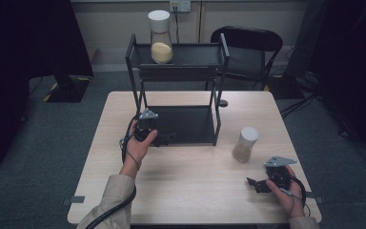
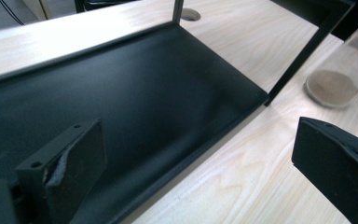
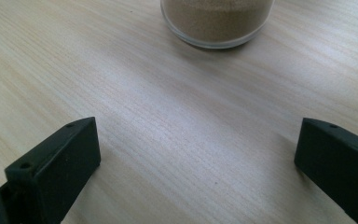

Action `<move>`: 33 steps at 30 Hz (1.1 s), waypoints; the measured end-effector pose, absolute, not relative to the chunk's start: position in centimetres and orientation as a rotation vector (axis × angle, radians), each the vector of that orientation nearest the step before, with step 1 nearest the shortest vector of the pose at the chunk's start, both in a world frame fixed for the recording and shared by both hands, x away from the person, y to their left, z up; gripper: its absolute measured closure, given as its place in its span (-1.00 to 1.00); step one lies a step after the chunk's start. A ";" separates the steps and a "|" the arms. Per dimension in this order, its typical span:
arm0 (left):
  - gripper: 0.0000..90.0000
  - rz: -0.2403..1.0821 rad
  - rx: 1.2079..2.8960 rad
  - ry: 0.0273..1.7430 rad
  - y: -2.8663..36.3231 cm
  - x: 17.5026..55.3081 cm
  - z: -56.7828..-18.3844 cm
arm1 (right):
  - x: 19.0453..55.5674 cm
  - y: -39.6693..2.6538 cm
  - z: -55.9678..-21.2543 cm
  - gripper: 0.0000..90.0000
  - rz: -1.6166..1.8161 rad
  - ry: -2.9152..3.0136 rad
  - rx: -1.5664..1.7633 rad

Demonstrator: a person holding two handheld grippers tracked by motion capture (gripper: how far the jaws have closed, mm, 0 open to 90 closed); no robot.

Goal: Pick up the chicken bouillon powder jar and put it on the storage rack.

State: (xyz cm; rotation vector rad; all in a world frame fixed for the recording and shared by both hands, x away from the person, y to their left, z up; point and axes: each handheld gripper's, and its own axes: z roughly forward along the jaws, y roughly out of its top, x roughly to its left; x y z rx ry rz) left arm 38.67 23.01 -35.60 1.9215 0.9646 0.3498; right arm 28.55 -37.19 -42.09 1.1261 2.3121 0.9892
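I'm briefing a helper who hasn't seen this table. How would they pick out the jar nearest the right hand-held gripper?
Start at the black two-level rack on the wooden table. To the right of its lower shelf, a jar stands directly on the tabletop, just beyond the open right hand-held gripper. It holds brownish powder under a white lid, whereas the other jar has yellow contents and sits on the top shelf.

Beige sleeve (image 1: 108, 200), black claws with grey three-cornered plates, trailing black cables.
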 end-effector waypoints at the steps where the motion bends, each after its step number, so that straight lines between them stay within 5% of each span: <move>1: -0.95 0.350 1.927 0.958 23.0 38.6 -35.8 | 28.5 -37.2 -42.1 -1.00 0.989 2.312 1.126; 33: -0.95 0.275 2.022 0.904 23.8 34.5 -41.8 | 28.6 -37.2 -42.1 -1.00 0.989 2.312 1.128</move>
